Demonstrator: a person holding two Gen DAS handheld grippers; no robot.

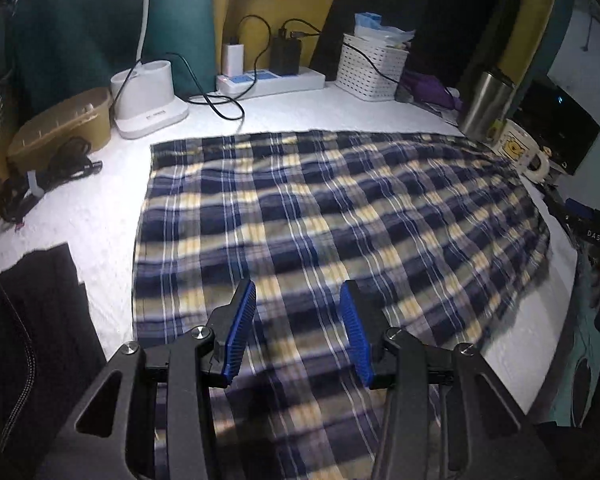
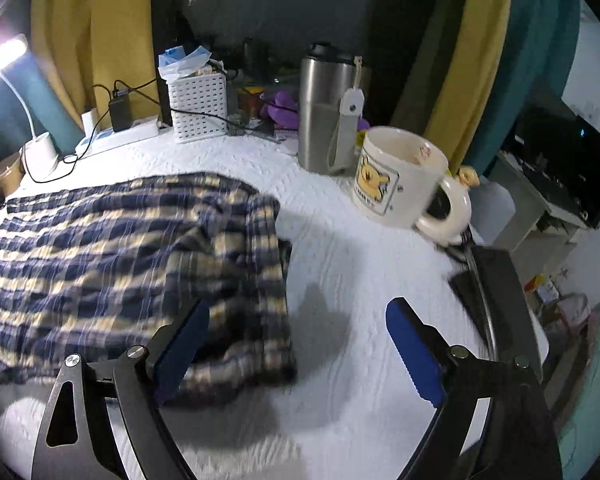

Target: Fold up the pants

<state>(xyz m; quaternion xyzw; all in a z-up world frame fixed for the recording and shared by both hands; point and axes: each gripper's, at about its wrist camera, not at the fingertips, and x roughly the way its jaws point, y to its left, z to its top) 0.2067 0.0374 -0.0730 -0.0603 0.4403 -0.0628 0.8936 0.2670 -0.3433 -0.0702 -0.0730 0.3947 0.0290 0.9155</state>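
Note:
The plaid pants (image 1: 320,232), navy, cream and white, lie spread flat on the white table cover (image 1: 100,208). My left gripper (image 1: 298,300) is open and empty, its blue pads hovering over the near part of the fabric. In the right wrist view the pants (image 2: 132,256) lie to the left, with their right end (image 2: 260,280) rumpled and doubled over. My right gripper (image 2: 298,320) is open wide and empty, just above the table beside that rumpled end, its left finger (image 2: 184,340) over the fabric edge.
A bear mug (image 2: 396,176) and a steel tumbler (image 2: 328,112) stand at the right. A white basket (image 2: 198,104), power strip (image 1: 272,78) with chargers and cables, lamp base (image 1: 148,96), tan box (image 1: 64,124) and black cable (image 1: 52,176) line the back and left.

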